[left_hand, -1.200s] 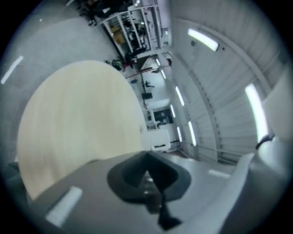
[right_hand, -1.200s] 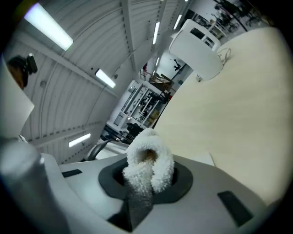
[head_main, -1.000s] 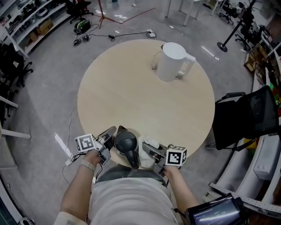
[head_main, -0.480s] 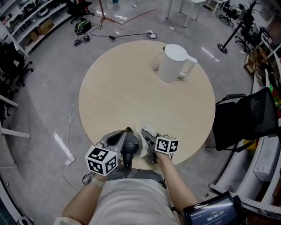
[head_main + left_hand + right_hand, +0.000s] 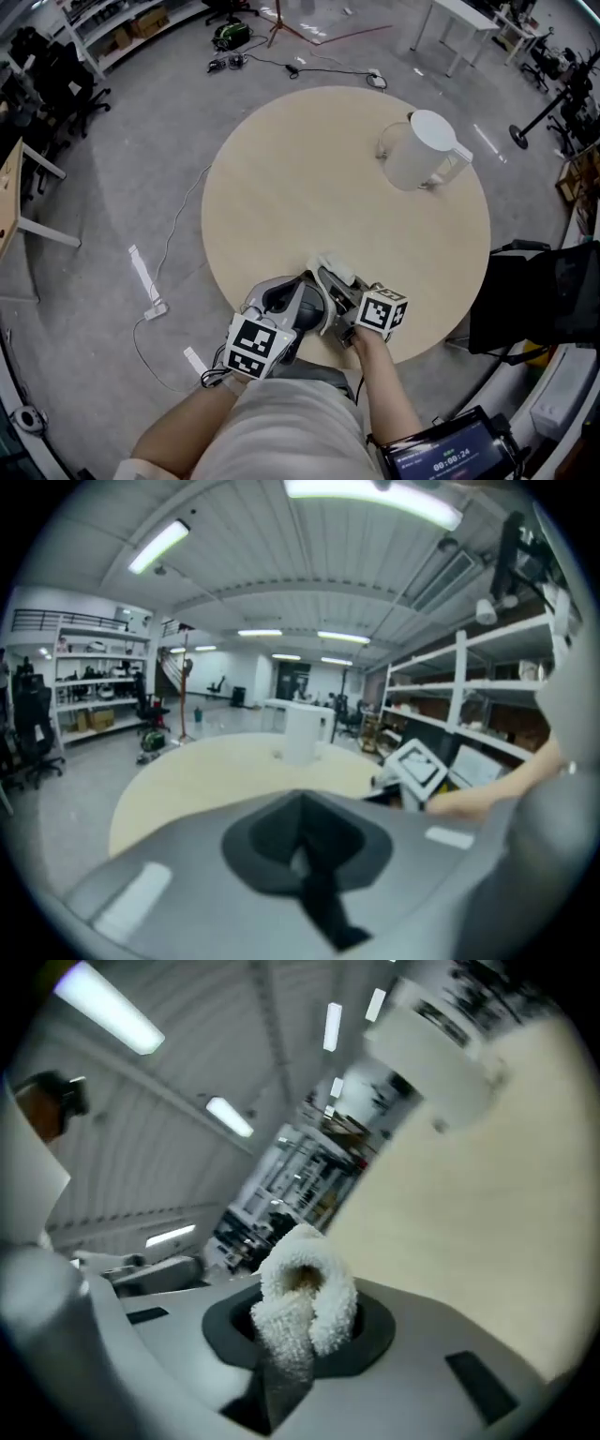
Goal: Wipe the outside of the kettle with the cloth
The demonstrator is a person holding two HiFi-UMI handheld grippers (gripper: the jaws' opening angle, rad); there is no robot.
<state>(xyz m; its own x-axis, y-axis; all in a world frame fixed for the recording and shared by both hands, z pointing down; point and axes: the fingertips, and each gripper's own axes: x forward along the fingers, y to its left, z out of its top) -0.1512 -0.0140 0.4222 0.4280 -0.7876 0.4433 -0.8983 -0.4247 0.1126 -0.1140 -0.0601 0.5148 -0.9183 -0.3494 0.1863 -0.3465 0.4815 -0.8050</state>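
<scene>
The white kettle (image 5: pixel 427 150) stands upright with its lid on, at the far right of the round table (image 5: pixel 309 178); it also shows small and far off as the kettle (image 5: pixel 305 733) and as the kettle (image 5: pixel 441 1063). My right gripper (image 5: pixel 333 278) is over the near table edge, shut on a folded white fluffy cloth (image 5: pixel 336 270); the cloth (image 5: pixel 302 1297) bulges out of the right gripper (image 5: pixel 291 1330). Close beside it on the left, my left gripper (image 5: pixel 286 298) is shut with nothing held; the left gripper (image 5: pixel 305 841) points across the table toward the kettle. Both are far from the kettle.
A black chair (image 5: pixel 539 295) stands just off the table's right edge. Cables and a white power strip (image 5: pixel 145 277) lie on the grey floor at left. Shelving (image 5: pixel 66 691) and white desks (image 5: pixel 469 23) line the room beyond the table.
Both grippers have drawn close together at the near table edge, the right one carrying the cloth forward over the table. The head view has shifted; the kettle stays put.
</scene>
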